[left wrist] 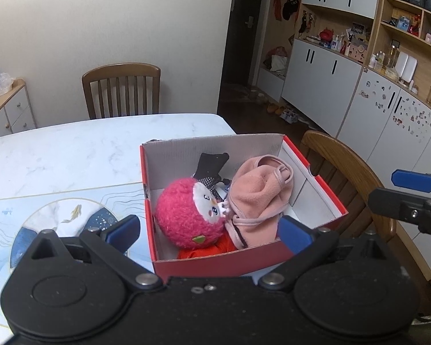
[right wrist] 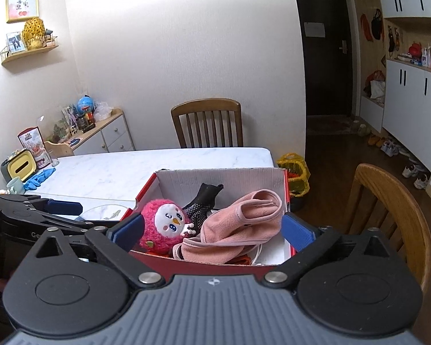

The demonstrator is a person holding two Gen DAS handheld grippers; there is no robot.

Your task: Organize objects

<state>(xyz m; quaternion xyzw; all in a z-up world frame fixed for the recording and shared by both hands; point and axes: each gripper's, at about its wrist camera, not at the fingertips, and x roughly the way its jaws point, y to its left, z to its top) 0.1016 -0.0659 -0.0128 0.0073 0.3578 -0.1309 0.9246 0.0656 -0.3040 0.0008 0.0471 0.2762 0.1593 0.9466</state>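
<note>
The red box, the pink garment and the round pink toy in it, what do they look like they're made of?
The red box looks like corrugated cardboard: fluted ridges show on its white inner wall, with a smooth printed red outside. The pink garment seems to be soft matte fleece with stitched binding along its edges. The round pink toy looks like shaggy plush, with a smoother white fabric face.

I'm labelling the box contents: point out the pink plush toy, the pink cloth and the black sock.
pink plush toy [left wrist: 184, 215], left wrist view, fuzzy body.
pink cloth [left wrist: 258, 192], left wrist view, folded middle.
black sock [right wrist: 208, 192], right wrist view, upper part.

Black left tool [left wrist: 209, 230], blue pads [left wrist: 123, 228], silver screws
</note>
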